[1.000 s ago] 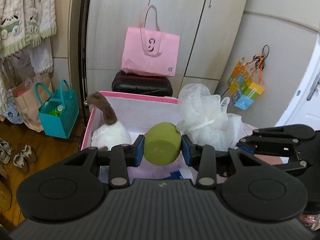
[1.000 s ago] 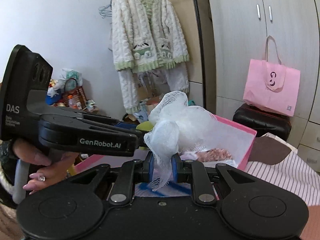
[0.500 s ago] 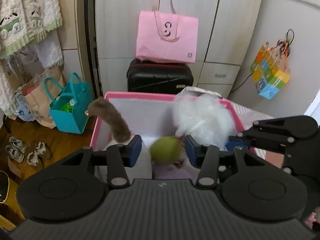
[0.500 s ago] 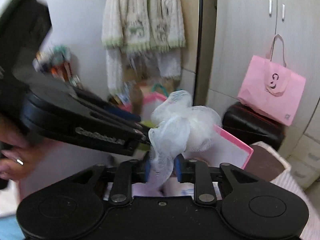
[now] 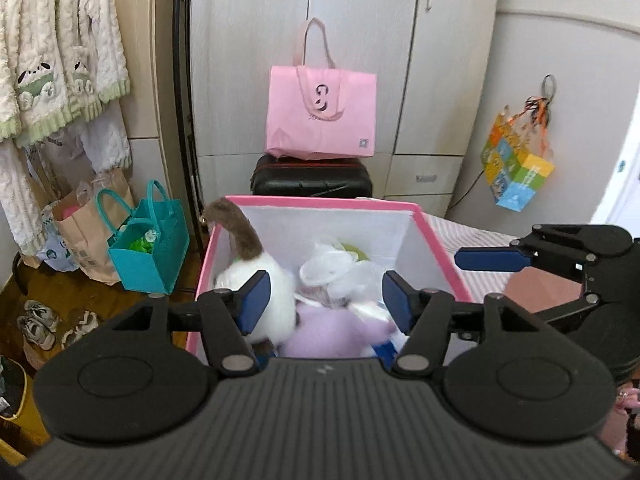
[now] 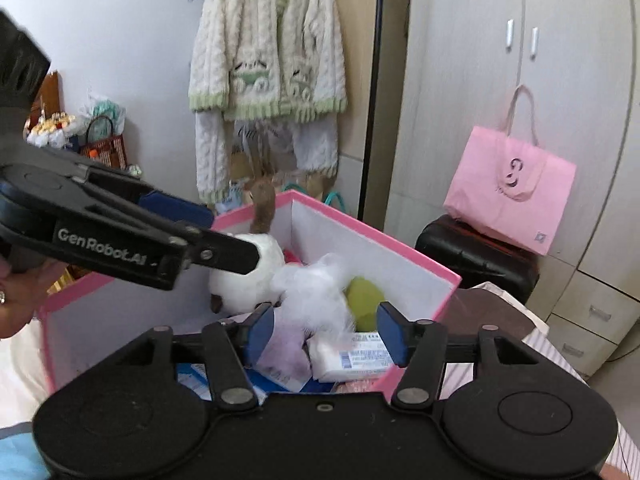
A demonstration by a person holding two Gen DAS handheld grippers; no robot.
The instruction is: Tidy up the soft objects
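Observation:
A pink-rimmed box (image 5: 434, 236) (image 6: 412, 250) with white inner walls holds soft things. Inside lie a white plush with a brown tail (image 5: 276, 276) (image 6: 248, 272), a white mesh bath pouf (image 5: 332, 264) (image 6: 316, 292), a green ball (image 5: 354, 250) (image 6: 364, 298) and a lilac plush (image 5: 324, 336) (image 6: 286, 344). My left gripper (image 5: 324, 300) is open and empty above the box. My right gripper (image 6: 325, 334) is open and empty above the pouf; it also shows at the right of the left wrist view (image 5: 560, 256).
A pink tote (image 5: 322, 116) sits on a black case (image 5: 312, 178) by the wardrobe behind the box. A teal bag (image 5: 150, 240) and shoes (image 5: 36, 322) are on the floor at left. A striped cloth (image 5: 464, 232) lies right of the box. A wrapped packet (image 6: 352, 356) lies in the box.
Both grippers have opened. The green ball dropped from the left one and the white pouf from the right one; both now lie in the box.

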